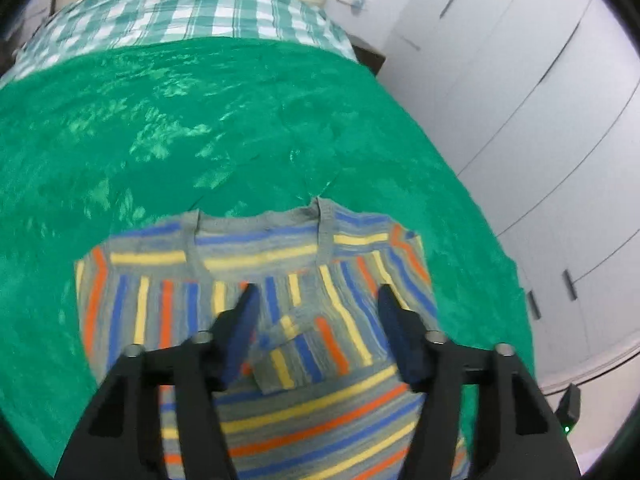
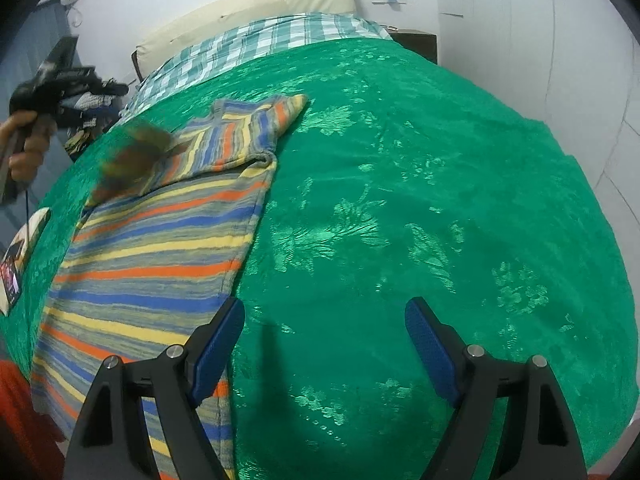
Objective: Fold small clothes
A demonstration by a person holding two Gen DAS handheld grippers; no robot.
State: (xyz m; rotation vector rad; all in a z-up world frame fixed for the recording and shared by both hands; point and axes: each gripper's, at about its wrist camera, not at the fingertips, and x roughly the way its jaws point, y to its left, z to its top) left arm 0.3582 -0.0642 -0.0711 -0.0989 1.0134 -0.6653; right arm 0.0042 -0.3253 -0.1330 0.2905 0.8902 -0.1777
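A knit sweater with grey, blue, yellow and orange stripes lies flat on the green bedspread, neckline to the far side. Both sleeves are folded in over the body; one cuff lies across the chest. My left gripper hovers above that cuff, open, nothing between its blue pads. In the right wrist view a hand holds it up at the far left, with a blurred patch of striped cloth below it. My right gripper is open over bare bedspread, its left finger at the sweater's edge.
A green-checked sheet and a cream pillow lie at the bed's head. White wardrobe doors stand to the right, a dark bedside cabinet beyond. A book-like item rests at the bed's left edge.
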